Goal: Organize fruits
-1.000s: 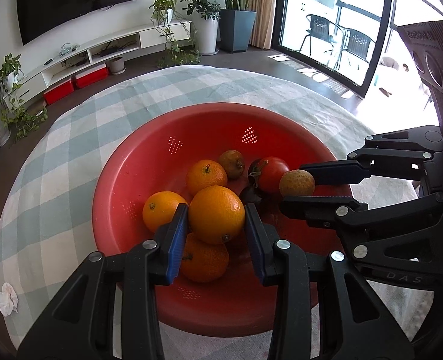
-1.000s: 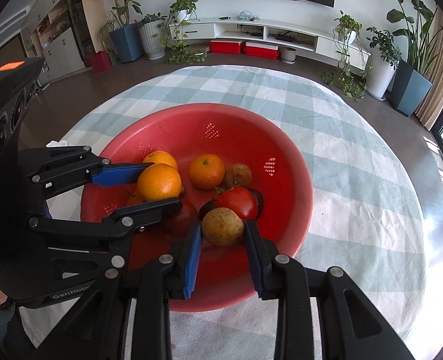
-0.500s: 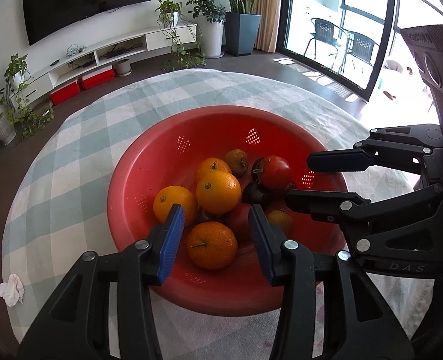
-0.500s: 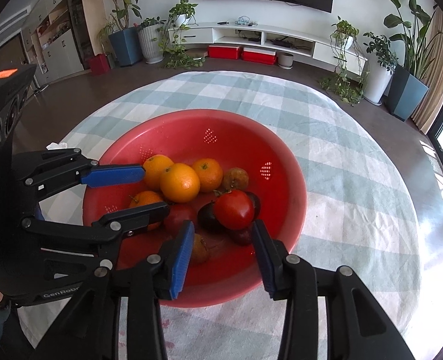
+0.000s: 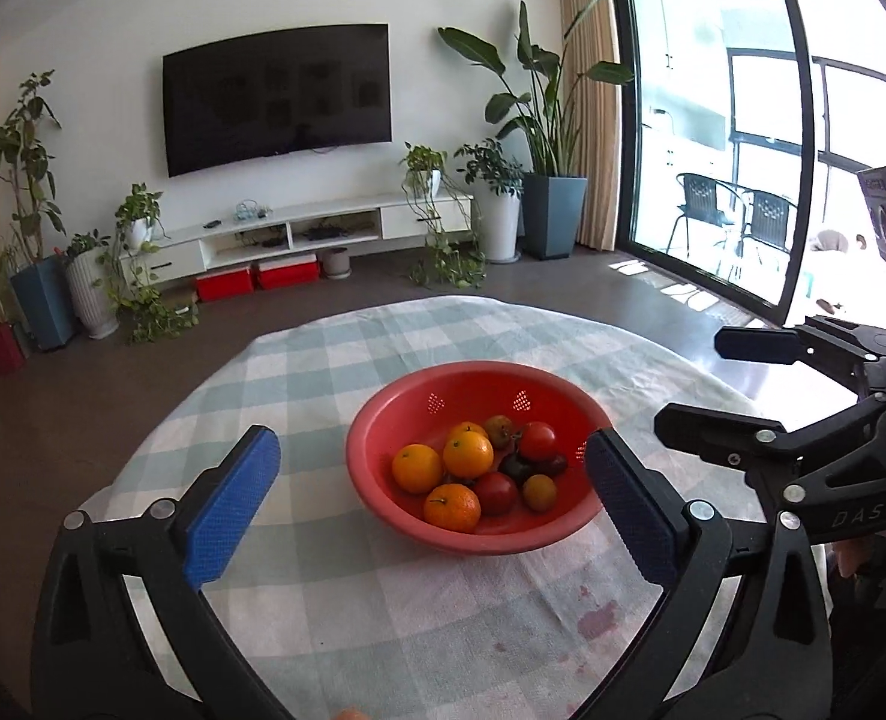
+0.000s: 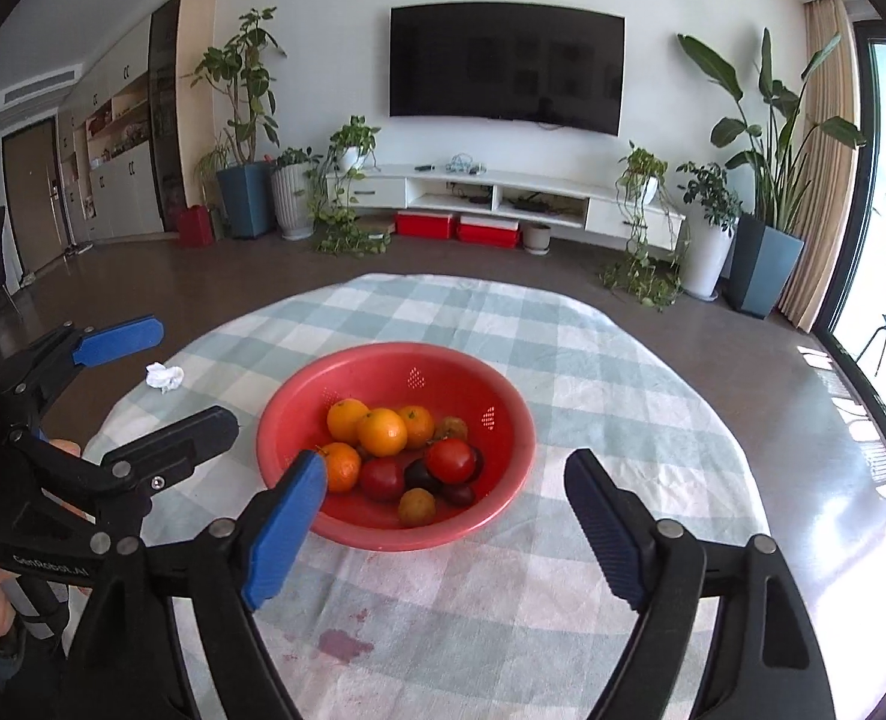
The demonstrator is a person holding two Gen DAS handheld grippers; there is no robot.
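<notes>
A red perforated bowl [image 5: 407, 420] [image 6: 502, 456] sits on the checked tablecloth. It holds several oranges [image 5: 468, 454] [image 6: 382, 432], a red tomato [image 5: 537, 440] [image 6: 449, 460], dark plums [image 5: 514, 468] and a small brownish fruit [image 5: 540, 491] [image 6: 417, 506]. My left gripper [image 5: 431, 510] is open and empty, held back from the bowl's near side. My right gripper [image 6: 445, 525] is open and empty, also back from the bowl. Each gripper shows in the other's view, the right one [image 5: 736, 384] and the left one [image 6: 161, 384].
The round table [image 6: 622, 372] has a crumpled white tissue [image 6: 164, 376] at its left and a reddish stain [image 6: 344, 643] on the cloth near me. Beyond are a TV, a low cabinet, potted plants and a glass door.
Both grippers let go of their fruit, the orange and the brownish fruit, into the bowl. They opened wide and pulled back and up from the bowl.
</notes>
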